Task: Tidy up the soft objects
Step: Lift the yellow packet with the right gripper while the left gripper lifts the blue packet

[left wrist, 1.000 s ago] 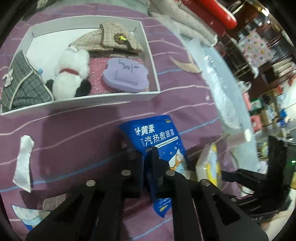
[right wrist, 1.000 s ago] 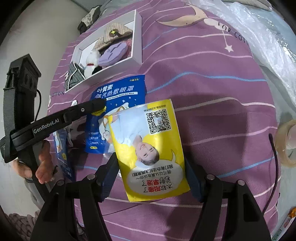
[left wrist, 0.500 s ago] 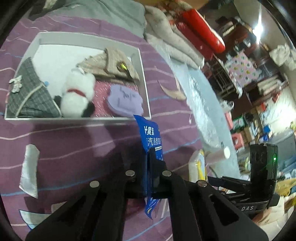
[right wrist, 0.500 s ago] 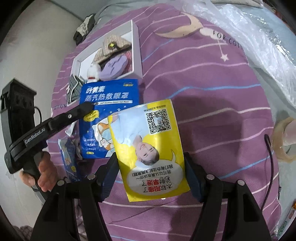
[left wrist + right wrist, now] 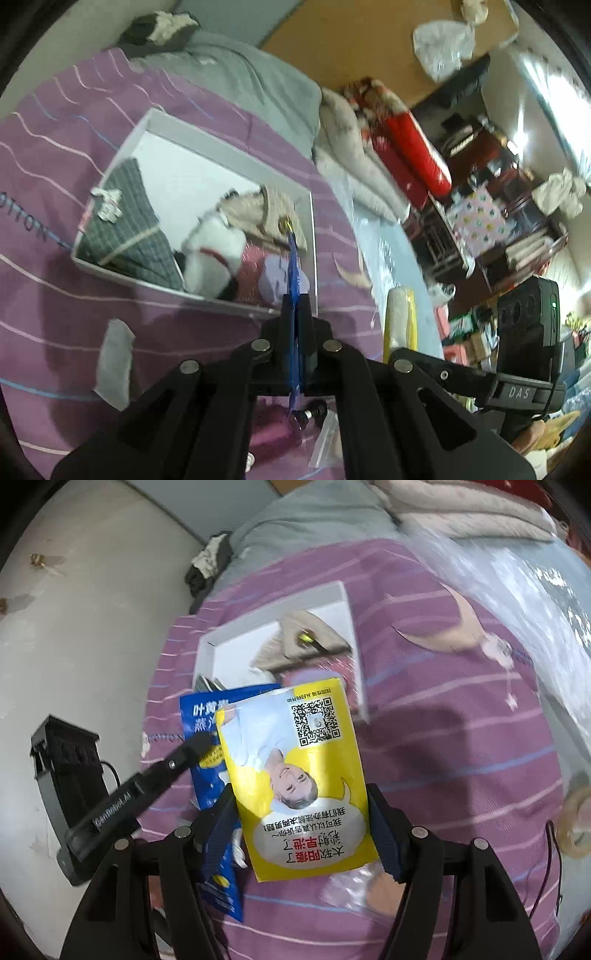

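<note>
"DAS" on right gripper (image 5: 406, 363); "GenRobot.AI" on left gripper (image 5: 207, 743); "叶黄素" on blue packet (image 5: 207, 716); QR code, upside-down red "太软阳痿" on yellow packet (image 5: 295, 775); "OTTON" on bedsheet (image 5: 33, 221)

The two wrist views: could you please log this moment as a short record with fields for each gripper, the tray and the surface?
left gripper: shut on blue packet, seen edge-on, lifted
right gripper: shut on yellow packet, held by its side edges
white tray: holds plaid cloth, plush toy, purple pad, beige cap
surface: purple striped bedsheet
</note>
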`<state>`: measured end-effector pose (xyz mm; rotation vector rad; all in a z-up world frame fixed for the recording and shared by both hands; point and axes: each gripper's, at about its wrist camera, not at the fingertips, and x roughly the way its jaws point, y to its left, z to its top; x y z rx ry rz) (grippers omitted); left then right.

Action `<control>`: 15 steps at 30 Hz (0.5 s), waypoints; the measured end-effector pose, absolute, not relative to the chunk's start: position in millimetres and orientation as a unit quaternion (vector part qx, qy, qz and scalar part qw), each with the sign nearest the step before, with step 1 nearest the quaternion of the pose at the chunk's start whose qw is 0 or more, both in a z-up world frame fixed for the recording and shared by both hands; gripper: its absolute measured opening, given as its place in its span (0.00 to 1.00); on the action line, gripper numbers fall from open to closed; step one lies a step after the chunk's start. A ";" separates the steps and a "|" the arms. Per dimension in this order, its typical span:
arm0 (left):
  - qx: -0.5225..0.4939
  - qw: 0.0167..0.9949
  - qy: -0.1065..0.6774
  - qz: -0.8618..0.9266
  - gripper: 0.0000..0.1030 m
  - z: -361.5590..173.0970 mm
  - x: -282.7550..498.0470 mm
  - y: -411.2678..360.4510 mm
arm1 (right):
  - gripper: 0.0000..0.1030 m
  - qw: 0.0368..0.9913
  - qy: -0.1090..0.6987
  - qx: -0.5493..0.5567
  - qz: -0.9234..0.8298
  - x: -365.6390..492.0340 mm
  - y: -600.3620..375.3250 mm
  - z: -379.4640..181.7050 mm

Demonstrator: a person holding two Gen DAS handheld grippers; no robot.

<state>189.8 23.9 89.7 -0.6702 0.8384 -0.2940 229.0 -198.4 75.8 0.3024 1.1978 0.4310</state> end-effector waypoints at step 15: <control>-0.379 0.887 0.258 -0.058 0.02 92.9 181.9 97.4 | 0.65 0.790 0.488 0.253 0.272 284.4 -131.3 104.6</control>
